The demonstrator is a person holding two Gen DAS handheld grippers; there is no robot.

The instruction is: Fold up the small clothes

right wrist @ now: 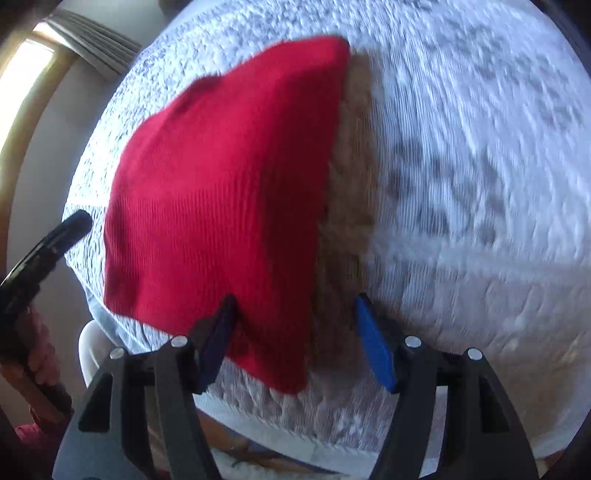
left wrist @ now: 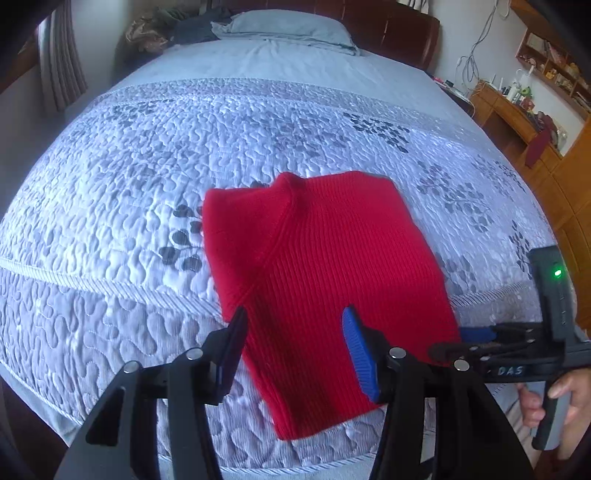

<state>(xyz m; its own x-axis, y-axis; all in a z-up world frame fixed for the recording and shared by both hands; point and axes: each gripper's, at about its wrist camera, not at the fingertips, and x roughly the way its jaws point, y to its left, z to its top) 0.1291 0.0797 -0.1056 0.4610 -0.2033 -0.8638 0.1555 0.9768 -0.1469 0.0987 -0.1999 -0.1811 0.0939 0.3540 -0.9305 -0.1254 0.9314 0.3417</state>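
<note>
A red ribbed knit sweater (left wrist: pixel 317 266) lies folded flat on the quilted bedspread (left wrist: pixel 129 206), near the bed's front edge. My left gripper (left wrist: pixel 293 354) is open and empty, its fingers spread just above the sweater's near part. My right gripper (right wrist: pixel 295 339) is open and empty too, straddling the sweater's (right wrist: pixel 221 192) near corner; this view is motion-blurred. The right gripper also shows in the left wrist view (left wrist: pixel 476 338) at the sweater's right edge, held by a hand. The left gripper's tip shows at the left of the right wrist view (right wrist: pixel 55 240).
A pillow (left wrist: pixel 288 26) and a pile of dark clothes (left wrist: pixel 177 27) lie at the head of the bed by the dark headboard. A wooden desk with clutter (left wrist: pixel 517 110) stands to the right. A curtain (left wrist: pixel 62 66) hangs at the left.
</note>
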